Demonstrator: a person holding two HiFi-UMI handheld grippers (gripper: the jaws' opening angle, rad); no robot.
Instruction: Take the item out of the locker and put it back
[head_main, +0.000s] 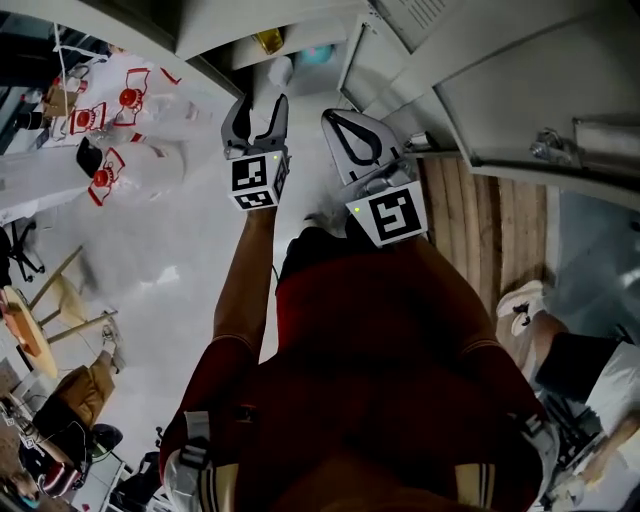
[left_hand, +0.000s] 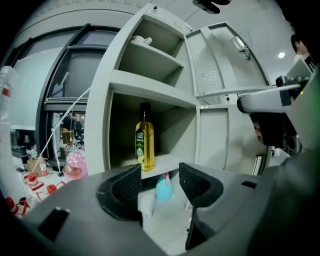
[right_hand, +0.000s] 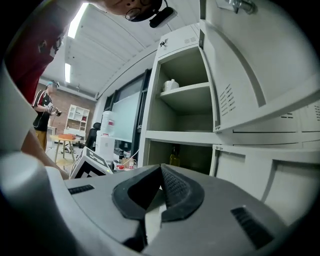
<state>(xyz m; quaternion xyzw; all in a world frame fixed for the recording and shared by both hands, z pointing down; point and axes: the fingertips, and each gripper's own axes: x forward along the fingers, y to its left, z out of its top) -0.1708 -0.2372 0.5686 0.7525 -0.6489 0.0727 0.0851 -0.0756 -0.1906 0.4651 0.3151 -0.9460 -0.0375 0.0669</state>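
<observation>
Left hand-held gripper (left_hand: 160, 175): released, jaws standing wide with nothing between the pads, aimed nearly level into the locker; the gap frames the teal item, so this is judged the reaching tool, opened ready for a grasp. Locker (left_hand: 106, 110): grey, shelved, its door (left_hand: 220, 55) swung aside to the right, leaving the compartments reachable. Right hand-held gripper (right_hand: 160, 170): clenched on nothing, jaw tips met, held alongside and clear of the shelves, probably idle. Oil bottle (left_hand: 144, 140): yellow, upright on the middle shelf, neck up, untouched. Teal item (left_hand: 163, 188): judged the task's thing, though the bottle could equally be meant; stands in the compartment under the bottle's shelf, apart from the jaws, long axis vertical, pink tip pointing up, so a level side-on grasp suits it; not yet taken out
</observation>
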